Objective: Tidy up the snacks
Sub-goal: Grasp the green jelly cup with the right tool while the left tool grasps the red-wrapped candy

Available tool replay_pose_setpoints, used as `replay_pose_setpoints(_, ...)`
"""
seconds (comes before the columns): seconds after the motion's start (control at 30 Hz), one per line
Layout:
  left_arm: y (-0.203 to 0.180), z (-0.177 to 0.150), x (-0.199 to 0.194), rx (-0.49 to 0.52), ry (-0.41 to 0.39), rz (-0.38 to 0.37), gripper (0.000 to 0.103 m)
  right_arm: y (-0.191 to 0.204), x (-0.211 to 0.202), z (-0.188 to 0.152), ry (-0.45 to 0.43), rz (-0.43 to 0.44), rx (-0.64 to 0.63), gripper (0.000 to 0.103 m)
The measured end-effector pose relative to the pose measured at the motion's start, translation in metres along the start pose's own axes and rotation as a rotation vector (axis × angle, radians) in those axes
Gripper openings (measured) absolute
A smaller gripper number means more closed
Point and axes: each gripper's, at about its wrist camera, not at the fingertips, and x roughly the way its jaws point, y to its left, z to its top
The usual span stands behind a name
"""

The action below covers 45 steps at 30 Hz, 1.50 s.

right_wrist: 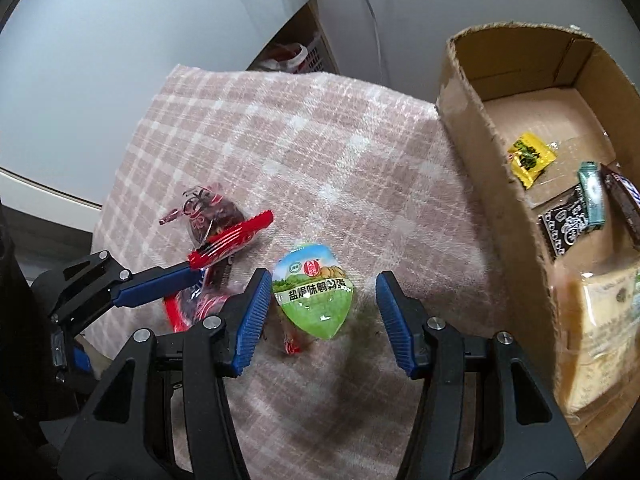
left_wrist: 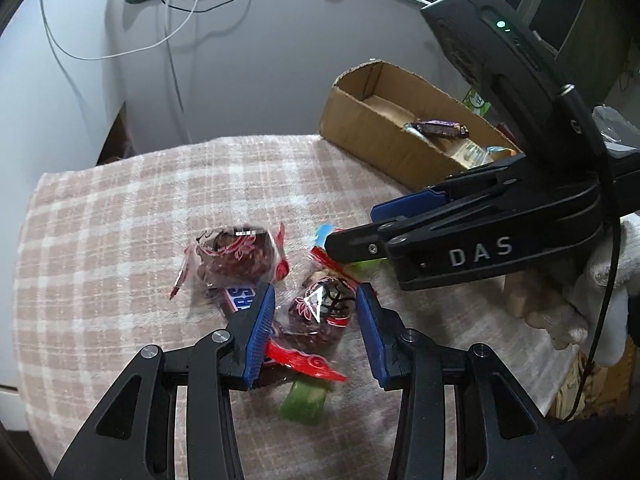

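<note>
Green packet (right_wrist: 314,294) between right claw (right_wrist: 320,316) pads.

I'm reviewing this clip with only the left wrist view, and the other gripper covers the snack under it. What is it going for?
Observer: The right gripper straddles a green egg-shaped packet. Its jaws are open and not closed on it.
Operator: The near wall of the box hides part of its floor from me. Is anything there?
Observer: Yes, a yellow packet lies on the floor of the cardboard box, close behind that wall.
Operator: Is there anything else near it?
Observer: A black patterned packet lies a little further along the same wall.
</note>
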Motion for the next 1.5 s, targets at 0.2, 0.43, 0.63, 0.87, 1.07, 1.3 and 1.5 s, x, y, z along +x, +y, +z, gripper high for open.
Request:
replay_pose_setpoints(0.2, -0.002, -0.004, 0.009, -0.007, 0.007, -0.024, 0.041, 0.007, 0.005, 0.0, 0.008, -0.026, -0.035, 0.057)
replay_pose_setpoints(0.43, -0.011, -0.012, 0.02, 0.001, 0.023, -0.015, 0.041, 0.014, 0.005, 0.001, 0.02, -0.047, -0.06, 0.042)
replay_pose_setpoints(0.63, -0.008, -0.017, 0.018, -0.02, -0.001, -0.025, 0.038, 0.015, 0.003, 0.0, 0.0, -0.029, -0.046, 0.039)
replay_pose_setpoints(0.87, -0.004, -0.024, 0.011, -0.054, -0.019, -0.041, 0.037, 0.006, -0.005, -0.004, -0.026, -0.026, -0.024, 0.035)
replay_pose_setpoints(1.07, 0.001, -0.03, -0.001, -0.088, -0.036, -0.051, 0.037, -0.018, -0.016, -0.009, -0.037, 0.099, 0.112, 0.035)
replay_pose_setpoints(1.3, 0.008, -0.03, -0.01, -0.116, -0.055, -0.06, 0.037, -0.036, -0.036, -0.013, -0.071, 0.195, 0.212, 0.035)
replay_pose_setpoints(1.5, 0.008, -0.026, -0.027, -0.125, -0.086, -0.077, 0.037, -0.043, -0.067, -0.016, -0.123, 0.191, 0.204, 0.035)
